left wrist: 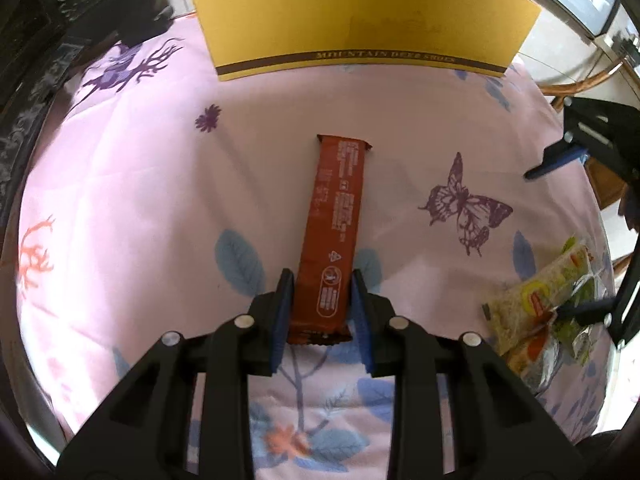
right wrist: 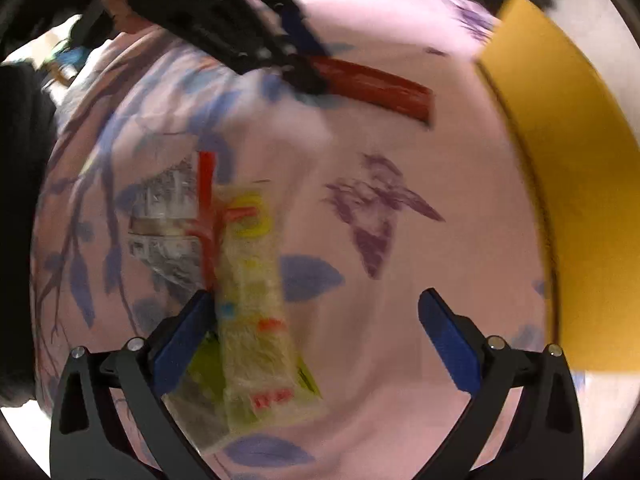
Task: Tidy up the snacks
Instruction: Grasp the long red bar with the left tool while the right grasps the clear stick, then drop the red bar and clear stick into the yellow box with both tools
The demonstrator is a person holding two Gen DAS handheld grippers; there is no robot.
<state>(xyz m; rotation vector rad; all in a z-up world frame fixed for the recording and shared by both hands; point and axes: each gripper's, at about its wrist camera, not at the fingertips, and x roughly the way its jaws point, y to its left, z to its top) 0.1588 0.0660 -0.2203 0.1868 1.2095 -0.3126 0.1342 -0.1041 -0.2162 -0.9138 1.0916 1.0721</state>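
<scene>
A long red-brown snack bar lies lengthwise on the pink floral tablecloth. My left gripper is shut on its near end, blue pads against both long edges. The right wrist view, which is blurred, also shows this bar under the left gripper. My right gripper stands wide open, pointing down. A yellow-green snack packet lies between its jaws, close to the left finger. A silvery packet lies crosswise under it. In the left wrist view these packets sit at the right.
A yellow shoe-box lid lies at the far side of the table, also visible as a yellow lid to the right. Dark carved furniture stands on the left, a cane chair beyond the right table edge.
</scene>
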